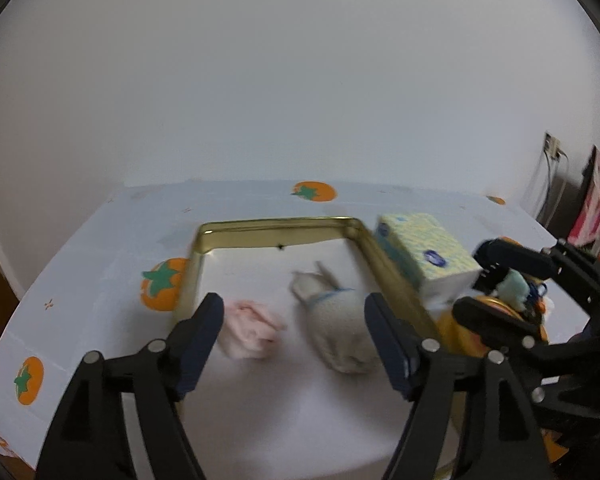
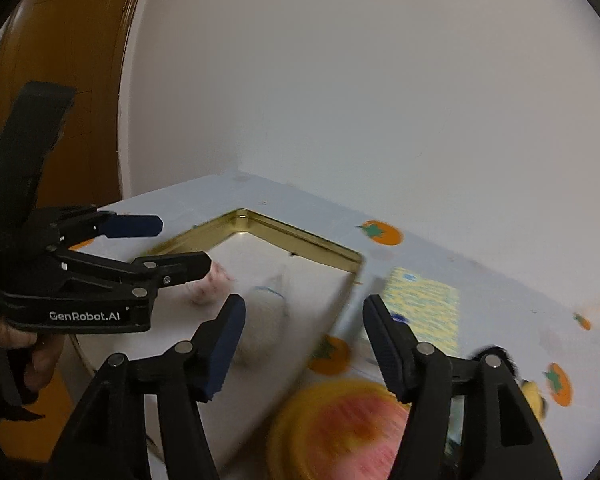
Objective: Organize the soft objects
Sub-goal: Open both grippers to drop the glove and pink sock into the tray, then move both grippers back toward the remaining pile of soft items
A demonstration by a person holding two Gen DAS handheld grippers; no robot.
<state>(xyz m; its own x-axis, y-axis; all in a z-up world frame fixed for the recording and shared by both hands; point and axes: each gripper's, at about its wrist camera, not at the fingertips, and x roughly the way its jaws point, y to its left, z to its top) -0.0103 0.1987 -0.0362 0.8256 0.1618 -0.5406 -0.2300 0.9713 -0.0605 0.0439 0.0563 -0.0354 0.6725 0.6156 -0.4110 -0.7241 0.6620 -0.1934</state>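
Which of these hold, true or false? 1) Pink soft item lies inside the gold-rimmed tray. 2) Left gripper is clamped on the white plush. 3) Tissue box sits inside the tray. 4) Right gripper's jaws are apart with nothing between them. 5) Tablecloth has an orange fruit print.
1) The pink crumpled soft cloth lies inside the gold-rimmed metal tray. True.
2) The left gripper is clamped on the white plush toy with a blue collar. False: its jaws stand open, and the plush lies loose on the tray floor.
3) The yellow-and-blue patterned tissue box sits inside the tray. False: it stands outside, by the tray's right rim.
4) The right gripper has jaws apart, nothing held. True.
5) The white tablecloth has orange fruit prints. True.
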